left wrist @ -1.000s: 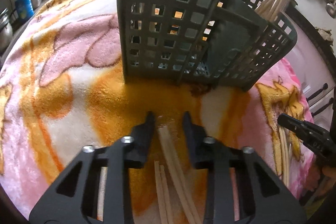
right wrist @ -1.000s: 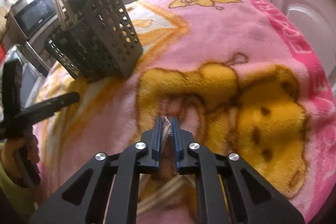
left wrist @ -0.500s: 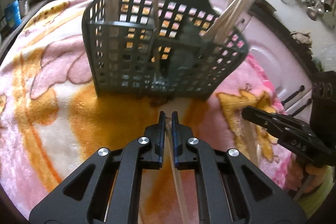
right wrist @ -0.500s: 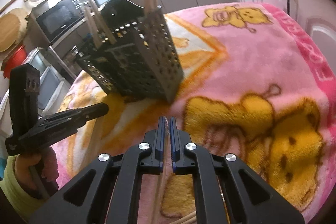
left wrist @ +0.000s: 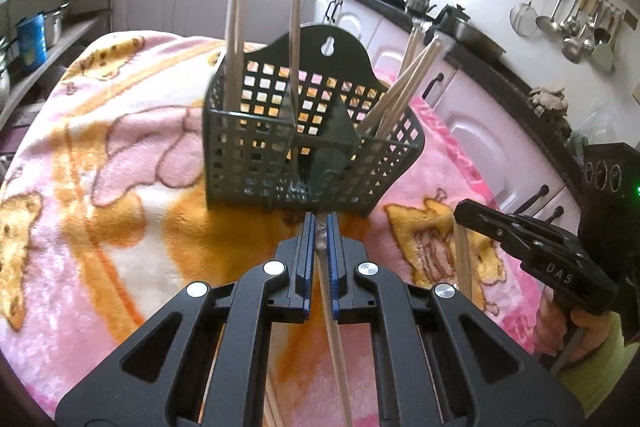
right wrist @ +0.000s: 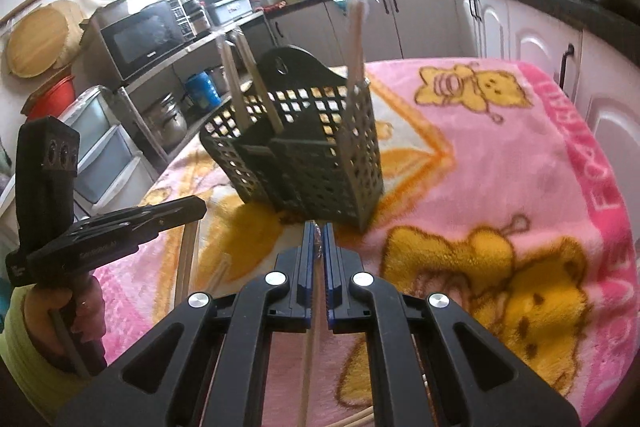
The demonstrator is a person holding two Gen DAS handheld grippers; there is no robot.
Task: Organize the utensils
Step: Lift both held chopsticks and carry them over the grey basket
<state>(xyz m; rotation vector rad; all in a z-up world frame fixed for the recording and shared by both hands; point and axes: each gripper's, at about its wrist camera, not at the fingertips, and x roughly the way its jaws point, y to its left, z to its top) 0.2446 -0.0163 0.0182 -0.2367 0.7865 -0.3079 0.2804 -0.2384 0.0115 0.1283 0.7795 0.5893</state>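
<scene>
Left wrist view: the left gripper (left wrist: 318, 227), jaws clamped on a chopstick (left wrist: 334, 327), faces the caddy (left wrist: 308, 155), already holding several; "DAS" marks the right gripper (left wrist: 464, 211). Right wrist view: its jaws pinch another chopstick (right wrist: 307, 375); strays (right wrist: 186, 259) remain on the blanket-covered desk (right wrist: 500, 163)

My left claw (left wrist: 319, 225) hides the upper end of its chopstick (left wrist: 334, 339); the lower end runs off the bottom edge.
</scene>
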